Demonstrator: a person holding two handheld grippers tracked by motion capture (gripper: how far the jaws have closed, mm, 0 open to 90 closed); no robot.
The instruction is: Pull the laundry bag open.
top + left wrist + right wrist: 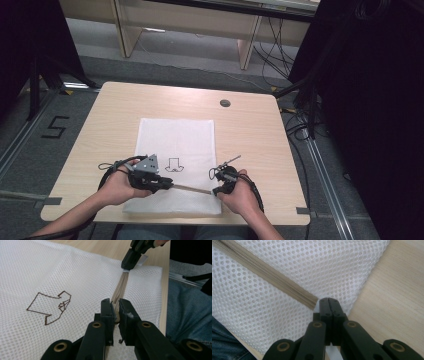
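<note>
**Mesh bag zipper: slider pinched, end of zipper pinned**

A white mesh laundry bag (176, 150) is seen lying flat on the wooden table (250, 130), near the edge closest to the person. A beige zipper (192, 189) runs across the near end of the bag, between the two grippers. A brown outline figure (50, 306) is stitched on the mesh beside it.

The left gripper (115, 311) is held low over the zipper line. Its jaws are drawn close together, and a small beige piece, judged to be the zipper slider or its pull, is pinched between the pads; the exact part cannot be told. The right gripper (329, 304) is pressed fully together at the far end of the zipper, at the bag's corner. A white tab of fabric shows just beneath the jaws, so the bag's edge is probably clamped there, though the contact itself is hidden.

Step in hand, as judged: the zipper is being worked, with one end anchored and the slider held. Whether it is being opened or closed cannot be told, since the teeth between the grippers look joined in the right gripper view but bunched in the left gripper view.

Next move, as judged: a steady pull of the slider along the zipper line is called for, kept in line with the teeth, with the right grip kept firm so the mesh is not dragged or puckered.
</note>
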